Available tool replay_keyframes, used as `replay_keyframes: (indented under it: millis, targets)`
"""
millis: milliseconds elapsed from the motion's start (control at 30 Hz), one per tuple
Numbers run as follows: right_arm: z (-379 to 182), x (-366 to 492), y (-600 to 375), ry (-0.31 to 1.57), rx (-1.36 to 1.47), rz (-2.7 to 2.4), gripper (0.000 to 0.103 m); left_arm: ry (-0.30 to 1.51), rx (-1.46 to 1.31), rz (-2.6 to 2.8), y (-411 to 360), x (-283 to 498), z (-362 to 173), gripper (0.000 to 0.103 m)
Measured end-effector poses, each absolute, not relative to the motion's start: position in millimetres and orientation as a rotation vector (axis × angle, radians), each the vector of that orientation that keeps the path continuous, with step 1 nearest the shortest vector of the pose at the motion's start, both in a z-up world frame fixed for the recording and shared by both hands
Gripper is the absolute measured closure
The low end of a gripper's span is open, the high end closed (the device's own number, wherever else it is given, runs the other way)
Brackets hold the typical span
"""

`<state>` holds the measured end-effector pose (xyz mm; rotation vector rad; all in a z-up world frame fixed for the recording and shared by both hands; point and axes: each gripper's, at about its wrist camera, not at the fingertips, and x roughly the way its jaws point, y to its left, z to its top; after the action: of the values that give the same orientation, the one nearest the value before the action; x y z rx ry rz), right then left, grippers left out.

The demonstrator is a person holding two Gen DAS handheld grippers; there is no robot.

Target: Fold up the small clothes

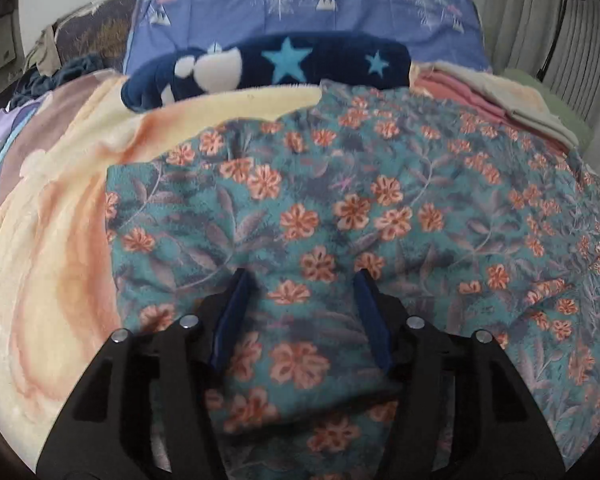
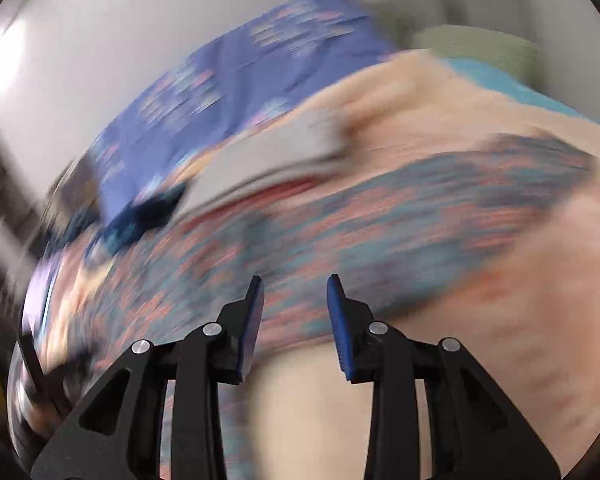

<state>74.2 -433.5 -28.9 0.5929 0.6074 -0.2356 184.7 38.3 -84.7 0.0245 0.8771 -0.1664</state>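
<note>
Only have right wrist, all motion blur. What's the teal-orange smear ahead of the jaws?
Observer: A floral garment. It is sharp in the left wrist view, spread on a peach blanket.
Operator: Left gripper holding it?
Observer: No. The left gripper is over it with its jaws apart and nothing pinched.
Operator: Anything folded nearby?
Observer: A stack of folded pink and cream cloths lies past the garment's far right corner.
</note>
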Motion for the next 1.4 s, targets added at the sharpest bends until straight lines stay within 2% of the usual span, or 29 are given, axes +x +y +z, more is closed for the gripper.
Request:
replay_keyframes:
  millis: [133, 267, 367, 467, 500, 533, 567, 600, 667, 767, 867, 967, 1100, 1200, 1400]
  targets:
    - [-40, 42, -530, 0.546, 0.845, -0.451, 0.06, 0.878, 0.002, -0.177, 44, 183, -82, 0.045]
    - [-64, 39, -586, 0.511, 1.031, -0.461, 0.053, 0.878, 0.014, -0.173, 46, 183, -84, 0.042]
    - [-70, 51, -602, 0.475, 1.076, -0.441, 0.045, 0.876, 0.02, -0.168, 44, 187, -86, 0.041]
    - [-68, 70, -613, 0.456, 1.045, -0.492, 0.045, 0.876, 0.028, -0.162, 43, 187, -86, 0.041]
    - [-66, 76, -614, 0.456, 1.031, -0.51, 0.048, 0.874, 0.036, -0.158, 42, 186, -86, 0.04]
    - [-66, 84, -615, 0.467, 1.009, -0.533, 0.066, 0.873, 0.044, -0.152, 41, 186, -86, 0.04]
    - [-66, 91, -617, 0.483, 1.008, -0.526, 0.093, 0.871, 0.053, -0.146, 40, 186, -87, 0.039]
    - [-68, 91, -619, 0.496, 1.031, -0.495, 0.099, 0.869, 0.058, -0.143, 40, 185, -87, 0.039]
    - [-60, 95, -608, 0.435, 1.089, -0.411, 0.099, 0.867, 0.052, -0.145, 41, 186, -87, 0.039]
    - [-16, 117, -547, 0.403, 0.98, -0.194, 0.099, 0.87, 0.041, -0.151, 41, 186, -86, 0.038]
    - [31, 145, -451, 0.387, 0.814, 0.05, 0.1, 0.868, 0.047, -0.148, 41, 185, -86, 0.038]
    - [54, 166, -345, 0.406, 0.65, 0.263, 0.1, 0.866, 0.036, -0.153, 43, 185, -86, 0.038]
    - [32, 187, -228, 0.522, 0.498, 0.425, 0.1, 0.862, 0.02, -0.161, 45, 185, -86, 0.038]
    - [-18, 197, -168, 0.707, 0.43, 0.491, 0.1, 0.858, 0.003, -0.17, 47, 185, -86, 0.038]
    - [-75, 180, -138, 0.864, 0.33, 0.486, 0.096, 0.842, -0.108, -0.248, 60, 182, -80, 0.039]
